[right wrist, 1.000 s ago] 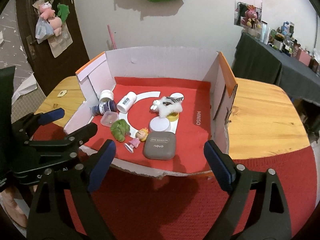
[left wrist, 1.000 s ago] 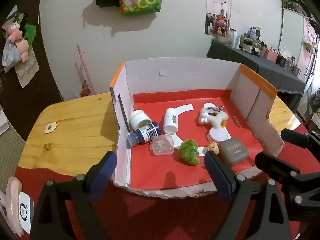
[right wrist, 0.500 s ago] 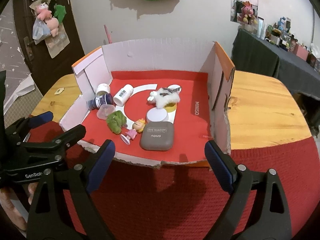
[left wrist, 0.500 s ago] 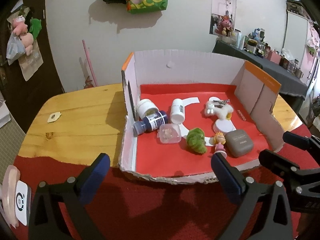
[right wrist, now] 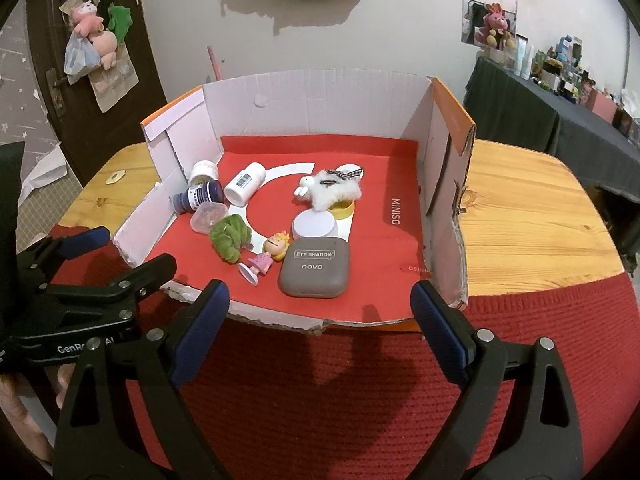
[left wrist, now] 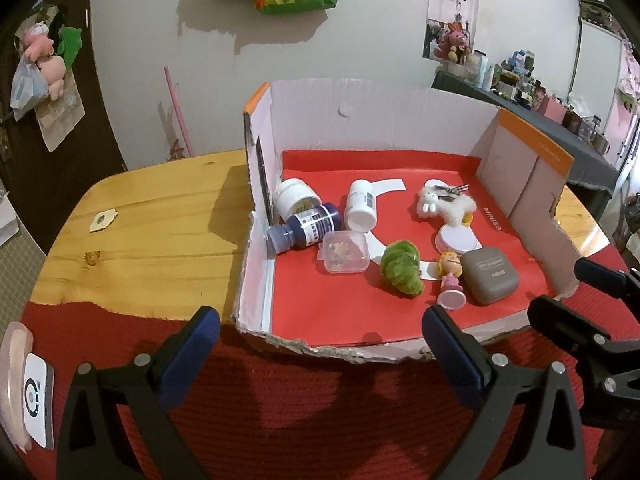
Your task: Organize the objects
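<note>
An open-fronted cardboard box (left wrist: 384,132) with a red floor stands on the table. Inside lie a white jar (left wrist: 296,198), a dark blue bottle (left wrist: 306,228), a white bottle (left wrist: 360,206), a clear small case (left wrist: 344,256), a green plush (left wrist: 402,272), a little doll (left wrist: 450,276), a grey eye-shadow case (right wrist: 314,268), a round white compact (right wrist: 314,224) and a white bunny plush (right wrist: 332,190). My left gripper (left wrist: 320,336) hovers open before the box's front left. My right gripper (right wrist: 320,304) hangs open before its front right. Neither holds anything.
The box sits on a wooden table (left wrist: 160,232) whose near part is covered by a red knitted cloth (right wrist: 340,392). A small wooden tag (left wrist: 102,220) lies on the wood at left. A white device (left wrist: 36,400) rests at the cloth's left edge.
The left jaws have spread a little wider. Both views have drawn back slightly, so the box sits a bit farther away. The objects in the box have not moved.
</note>
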Tool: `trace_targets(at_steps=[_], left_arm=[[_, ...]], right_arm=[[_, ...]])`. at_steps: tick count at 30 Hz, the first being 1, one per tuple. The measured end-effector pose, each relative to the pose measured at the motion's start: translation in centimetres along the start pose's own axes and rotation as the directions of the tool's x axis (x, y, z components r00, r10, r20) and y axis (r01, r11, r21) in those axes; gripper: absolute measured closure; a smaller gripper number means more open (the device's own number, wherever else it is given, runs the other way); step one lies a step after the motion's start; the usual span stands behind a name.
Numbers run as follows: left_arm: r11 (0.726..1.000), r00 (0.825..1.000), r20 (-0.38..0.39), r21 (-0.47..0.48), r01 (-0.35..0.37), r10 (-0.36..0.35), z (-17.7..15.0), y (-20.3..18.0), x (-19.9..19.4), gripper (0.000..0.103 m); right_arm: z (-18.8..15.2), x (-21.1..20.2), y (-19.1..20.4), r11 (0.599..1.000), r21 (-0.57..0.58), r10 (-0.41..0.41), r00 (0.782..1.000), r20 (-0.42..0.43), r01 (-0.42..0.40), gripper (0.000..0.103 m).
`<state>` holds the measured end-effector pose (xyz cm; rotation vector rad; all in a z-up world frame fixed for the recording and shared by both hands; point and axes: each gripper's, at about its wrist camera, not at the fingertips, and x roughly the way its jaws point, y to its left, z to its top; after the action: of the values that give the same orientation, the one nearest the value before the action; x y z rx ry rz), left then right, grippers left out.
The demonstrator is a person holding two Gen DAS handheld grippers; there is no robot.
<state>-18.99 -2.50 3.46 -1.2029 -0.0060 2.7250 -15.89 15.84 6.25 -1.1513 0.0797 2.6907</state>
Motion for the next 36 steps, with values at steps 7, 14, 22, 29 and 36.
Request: trace_targets(at_steps=[7, 14, 22, 29, 36], left_arm=[[1.000, 1.000, -0.011, -0.007, 0.009, -0.010, -0.1, 0.2, 0.2, 0.000], [1.000, 1.000, -0.012, -0.007, 0.015, -0.015, -0.1, 0.3, 0.3, 0.000], [1.000, 1.000, -0.011, -0.012, 0.020, -0.020, -0.1, 0.3, 0.3, 0.000], [0.999, 0.999, -0.005, -0.018, 0.035, -0.035, -0.5, 0.3, -0.5, 0.000], [0.999, 0.999, -0.012, -0.006, 0.049, -0.049, -2.0, -0.1, -1.9, 0.000]], right_arm=[[0.1, 0.0, -0.1, 1.000, 0.006, 0.006, 1.000, 0.001, -0.006, 0.008], [0.1, 0.0, -0.1, 1.000, 0.007, 0.007, 1.000, 0.001, -0.007, 0.008], [0.1, 0.0, -0.2, 1.000, 0.008, 0.010, 1.000, 0.002, -0.010, 0.008], [-0.4, -1.3, 0.1, 1.000, 0.001, 0.018, 0.999, 0.026, -0.018, 0.008], [-2.2, -2.6, 0.4, 1.000, -0.010, 0.011, 1.000, 0.023, -0.010, 0.008]])
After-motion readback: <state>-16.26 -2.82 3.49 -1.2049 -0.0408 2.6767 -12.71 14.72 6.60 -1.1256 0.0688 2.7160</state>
